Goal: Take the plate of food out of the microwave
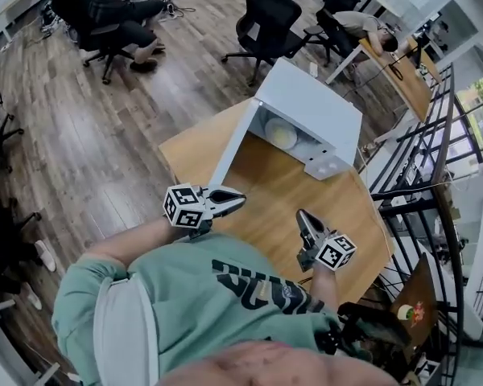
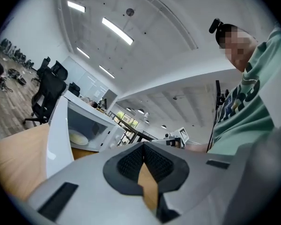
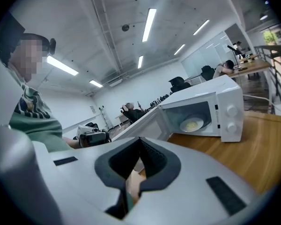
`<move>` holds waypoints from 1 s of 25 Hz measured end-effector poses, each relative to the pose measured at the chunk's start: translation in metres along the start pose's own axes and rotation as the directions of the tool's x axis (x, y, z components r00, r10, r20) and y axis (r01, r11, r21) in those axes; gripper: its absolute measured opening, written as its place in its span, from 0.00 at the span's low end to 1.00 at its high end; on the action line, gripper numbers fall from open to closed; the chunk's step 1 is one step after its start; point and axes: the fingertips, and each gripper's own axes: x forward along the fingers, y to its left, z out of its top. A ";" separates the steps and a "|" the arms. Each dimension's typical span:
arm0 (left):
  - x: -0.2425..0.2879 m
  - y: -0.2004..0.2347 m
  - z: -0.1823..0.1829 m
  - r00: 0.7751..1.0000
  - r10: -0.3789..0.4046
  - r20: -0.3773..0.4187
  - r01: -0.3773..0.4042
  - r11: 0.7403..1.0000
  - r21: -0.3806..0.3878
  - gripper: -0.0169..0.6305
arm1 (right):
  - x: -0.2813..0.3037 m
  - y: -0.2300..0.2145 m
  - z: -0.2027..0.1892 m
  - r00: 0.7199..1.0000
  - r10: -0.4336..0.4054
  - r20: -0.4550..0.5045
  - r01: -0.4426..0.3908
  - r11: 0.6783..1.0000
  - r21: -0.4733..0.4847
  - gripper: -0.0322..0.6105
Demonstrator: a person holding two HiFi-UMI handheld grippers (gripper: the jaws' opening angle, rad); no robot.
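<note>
your left gripper [image 1: 235, 200] and right gripper [image 1: 304, 216] are pressed together, empty; reach in unopened and you'll shove the plate [image 1: 280, 137] deeper into the microwave [image 1: 314, 103].

**Plate inside the open microwave**

The white microwave [image 1: 314, 103] stands at the far end of the wooden surface [image 1: 282, 203]. Its door [image 1: 232, 145] is swung wide open to the left. Inside, a pale round plate [image 1: 280, 137] lies flat on the cavity floor, carrying a low yellowish heap of food. The control panel [image 1: 326, 167] with two knobs is on the right.
</note>
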 end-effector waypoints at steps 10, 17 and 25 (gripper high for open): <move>0.040 0.030 -0.018 0.969 0.248 0.016 -0.249 0.968 0.035 0.03 | 0.027 -0.070 -0.022 0.990 0.129 -0.053 -0.127 0.991 0.043 0.06; 0.066 0.056 -0.020 0.965 0.258 -0.052 -0.249 0.959 0.136 0.03 | 0.064 -0.125 -0.026 0.998 0.044 0.036 -0.052 0.965 0.259 0.06; 0.038 0.076 -0.028 0.947 0.320 -0.034 -0.314 0.942 0.115 0.03 | 0.131 -0.194 -0.022 0.993 -0.043 0.108 -0.016 0.869 0.495 0.06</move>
